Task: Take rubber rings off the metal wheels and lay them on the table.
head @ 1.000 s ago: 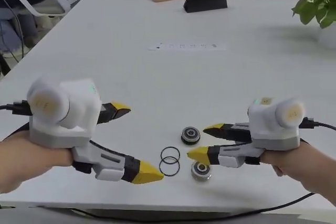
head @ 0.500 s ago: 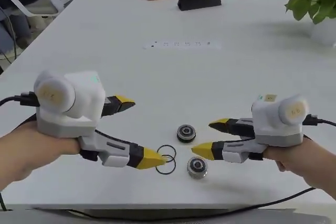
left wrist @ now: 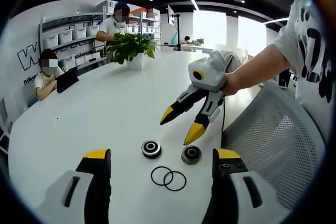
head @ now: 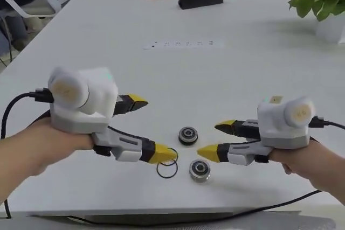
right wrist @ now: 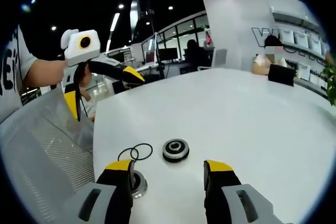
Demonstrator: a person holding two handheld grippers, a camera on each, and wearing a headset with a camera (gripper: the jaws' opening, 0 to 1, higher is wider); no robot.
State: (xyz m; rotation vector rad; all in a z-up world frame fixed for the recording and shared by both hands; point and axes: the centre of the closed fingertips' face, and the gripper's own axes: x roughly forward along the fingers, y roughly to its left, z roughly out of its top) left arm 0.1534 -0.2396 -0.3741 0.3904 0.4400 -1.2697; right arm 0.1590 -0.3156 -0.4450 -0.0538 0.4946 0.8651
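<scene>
Now, left gripper [head: 157, 127]: jaws wide apart, nothing between them. The lower yellow tip overlaps one ring in the head view; whether it touches cannot be told.
Right gripper [head: 210, 139]: jaws apart, empty, tips aimed toward 9 o'clock.
Rubber rings [head: 168, 164]: two, black, flat on the white table [head: 242, 68], overlapping each other, at 6 o'clock of the left gripper's lower tip.
Far wheel [head: 188, 135]: lies flat, axle up, near, at 9 o'clock of the right tips. Rim looks dark, so it may carry a ring (judgement only).
Near wheel [head: 200, 169]: flat, at 7 o'clock of the right tips, just beside the rings. Rim looks like bare metal.
Key relation: in the right gripper view the far wheel sits at 12 o'clock, straight ahead between the jaws, so the right gripper is the nearer one. Wheels are round, no long axis.
Writing: wall lettering begins "W", rest cut off. Marks on the table strip [head: 183, 43] are too small to read. No brand legible on the wheels.
</scene>
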